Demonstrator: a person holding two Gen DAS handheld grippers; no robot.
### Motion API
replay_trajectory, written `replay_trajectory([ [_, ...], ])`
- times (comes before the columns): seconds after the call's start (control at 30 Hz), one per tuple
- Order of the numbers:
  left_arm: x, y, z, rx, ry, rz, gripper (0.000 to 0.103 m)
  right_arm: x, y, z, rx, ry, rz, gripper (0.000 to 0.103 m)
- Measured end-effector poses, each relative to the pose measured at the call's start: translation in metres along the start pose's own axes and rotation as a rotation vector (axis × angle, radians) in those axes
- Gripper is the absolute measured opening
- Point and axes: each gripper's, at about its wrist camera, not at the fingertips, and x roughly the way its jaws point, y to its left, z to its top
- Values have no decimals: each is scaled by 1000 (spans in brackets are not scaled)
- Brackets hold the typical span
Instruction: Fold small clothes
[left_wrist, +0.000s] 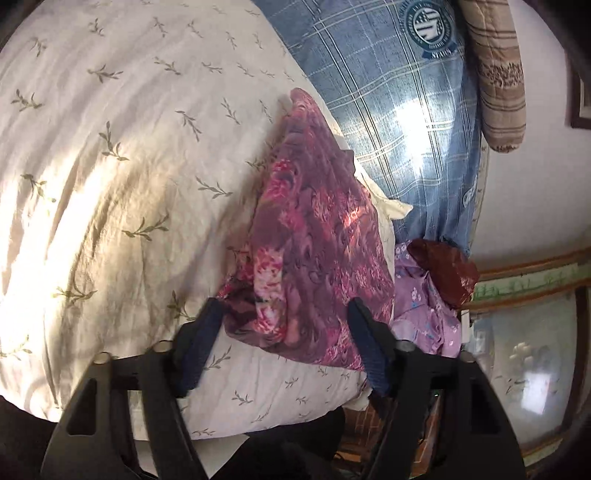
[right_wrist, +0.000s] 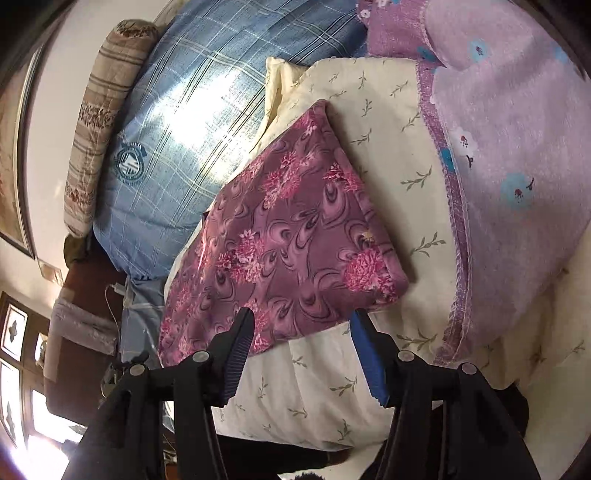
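A purple and pink floral garment (left_wrist: 314, 236) lies folded in a long shape on the cream leaf-print bedspread (left_wrist: 110, 166). My left gripper (left_wrist: 286, 314) is open, its blue-padded fingers on either side of the garment's near end. The same garment shows in the right wrist view (right_wrist: 288, 240). My right gripper (right_wrist: 303, 325) is open just above the garment's near edge, and holds nothing.
A blue plaid pillow (left_wrist: 399, 110) and a brown striped bolster (left_wrist: 495, 74) lie at the head of the bed. A lilac flowered blanket (right_wrist: 509, 147) lies beside the garment. A dark red bundle (left_wrist: 447, 269) sits on lilac cloth (left_wrist: 424, 314) at the bed's edge.
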Motion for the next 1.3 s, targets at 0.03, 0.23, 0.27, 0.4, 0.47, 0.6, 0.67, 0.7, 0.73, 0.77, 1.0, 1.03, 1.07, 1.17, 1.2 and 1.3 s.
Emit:
replay_trajectory([
  [0.03,3,3,-1,-13,14,-28,26,3,-3,1,27,-1,5,57],
  [0.23,2,5,-3,-3,-22,12,8,26,-24,7,154,33,66,52],
  [0.27,-1,4,-2,0,-35,12,7,29,-27,7,177,29,81,43],
  [0.4,-38,-30,6,146,-168,126,4,22,-36,13,225,-32,128,2],
  [0.47,-49,-42,9,228,-222,215,4,10,-35,18,213,-70,125,2],
  [0.6,-58,-30,18,209,-265,344,0,-10,-40,30,214,-137,82,0],
  [0.67,-60,-20,17,159,-206,222,0,-13,-43,29,223,-108,101,6],
  [0.7,-59,-20,11,151,-157,124,1,-14,-42,27,223,-92,99,6],
  [0.73,-56,-24,5,168,-131,89,5,-13,-40,23,211,-70,89,9],
  [0.77,-54,-30,-2,196,-114,70,11,-11,-37,19,197,-49,74,22],
  [1.0,1,-42,-19,270,-45,176,70,24,-33,0,208,9,51,55],
  [1.03,11,-35,-14,235,-31,185,68,30,-33,2,209,0,59,55],
  [1.07,20,-29,-7,203,-16,201,60,33,-32,5,204,-20,73,54],
  [1.17,31,-20,2,129,32,207,5,32,-32,14,205,-43,118,5],
  [1.2,25,-19,-1,114,18,196,5,24,-29,15,193,-63,143,5],
  [1.3,5,-29,-16,184,-32,223,6,-5,-12,11,91,-107,137,5],
])
